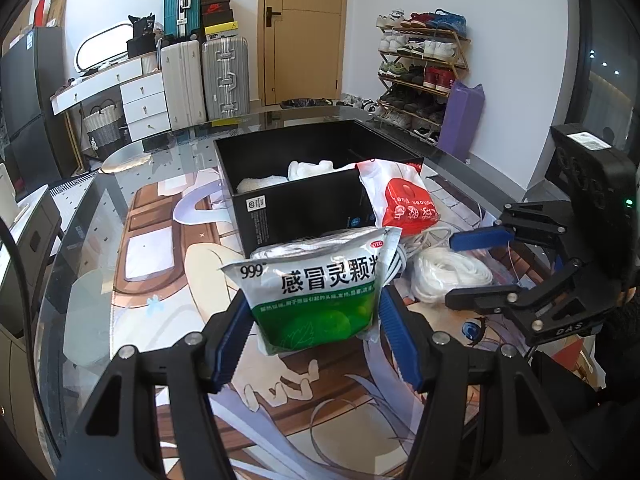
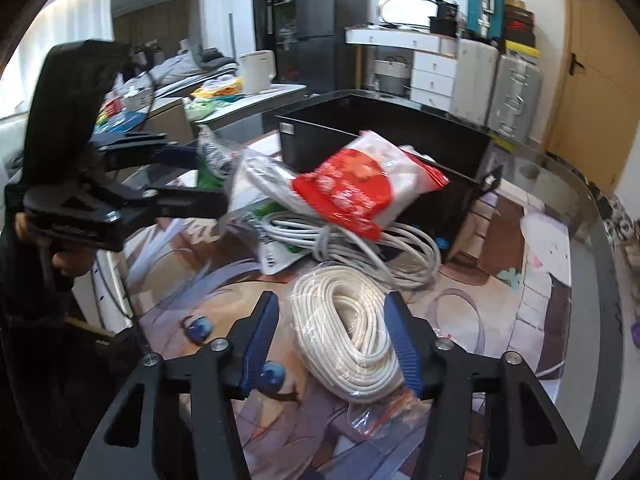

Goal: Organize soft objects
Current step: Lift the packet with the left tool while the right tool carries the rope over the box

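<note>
Our left gripper (image 1: pixel 314 332) fingers clamp the medicine bag (image 1: pixel 316 292); our right gripper (image 2: pixel 334 344) fingers stand wide, straddling the rope coil (image 2: pixel 348 336) without grip.

Glass table (image 1: pixel 80 240): black box (image 1: pixel 304 208), rope coil (image 2: pixel 352 336).

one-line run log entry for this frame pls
left gripper: shut on green-and-white medicine pouch | right gripper: open, straddling coiled white rope bundle | open black box: white cloth inside | red-and-white plastic bag: leaning on box

Left gripper (image 1: pixel 316 316) jaws around green-white sachet bag (image 1: pixel 316 296), black box (image 1: pixel 308 184) behind
</note>
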`<state>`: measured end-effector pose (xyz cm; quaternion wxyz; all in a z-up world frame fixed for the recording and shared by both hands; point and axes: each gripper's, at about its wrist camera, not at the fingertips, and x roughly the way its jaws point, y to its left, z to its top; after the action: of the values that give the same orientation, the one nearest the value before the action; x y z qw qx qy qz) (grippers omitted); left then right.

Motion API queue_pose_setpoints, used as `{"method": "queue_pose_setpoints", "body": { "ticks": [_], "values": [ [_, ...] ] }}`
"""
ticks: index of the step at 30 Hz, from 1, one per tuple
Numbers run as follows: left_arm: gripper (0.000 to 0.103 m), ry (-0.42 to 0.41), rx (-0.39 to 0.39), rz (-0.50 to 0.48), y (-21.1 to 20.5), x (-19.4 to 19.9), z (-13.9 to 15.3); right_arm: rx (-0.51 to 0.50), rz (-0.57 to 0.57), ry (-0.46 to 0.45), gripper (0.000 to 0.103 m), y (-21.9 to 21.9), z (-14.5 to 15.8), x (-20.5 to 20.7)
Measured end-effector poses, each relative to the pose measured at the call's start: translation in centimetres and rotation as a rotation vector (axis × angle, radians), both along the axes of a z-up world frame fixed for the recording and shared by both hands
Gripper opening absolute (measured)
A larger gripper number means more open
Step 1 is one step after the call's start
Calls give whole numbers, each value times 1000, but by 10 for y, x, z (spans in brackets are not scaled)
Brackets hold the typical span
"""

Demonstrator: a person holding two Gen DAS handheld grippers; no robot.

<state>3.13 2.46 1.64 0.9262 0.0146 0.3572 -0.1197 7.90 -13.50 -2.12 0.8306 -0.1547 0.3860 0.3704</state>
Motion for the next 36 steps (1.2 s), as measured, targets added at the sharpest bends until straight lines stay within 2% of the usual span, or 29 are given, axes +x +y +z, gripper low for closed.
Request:
{"method": "queue_pose_setpoints", "body": {
  "ticks": [1,2,6,9,11,13,16,19,23,30,36],
  "values": [
    [63,0,0,-1,0,0,0,-18,-11,-4,74,1,-3,1],
    [63,-1,-2,-3,0,0,0,-44,-23,-14,79,2,-6,2],
    [63,0,-1,-3,0,0,1,-46,-26,6,81,0,-10,7],
    [63,0,0,-3,-1,0,1,-25,-38,69,84,-2,-17,16],
    [63,-2,-2,-2,-1,0,1,-28,-40,65,84,-2,-17,17],
    [63,-3,-3,-2,0,0,1,-44,-39,42,77,-1,-17,16],
    [63,-5,-4,0,1,-1,1,-40,-8,36,51,-2,-14,10],
    [63,-11,-3,3,2,-1,3,-41,22,24,41,-3,-13,2],
    [63,-22,-7,6,3,-3,6,-29,36,22,34,-4,-9,-3],
    [63,-48,-12,12,5,-6,13,49,73,-4,19,-5,12,-12],
    [63,-65,-18,20,6,-6,16,89,78,-34,18,-9,27,-21]
  ]
}}
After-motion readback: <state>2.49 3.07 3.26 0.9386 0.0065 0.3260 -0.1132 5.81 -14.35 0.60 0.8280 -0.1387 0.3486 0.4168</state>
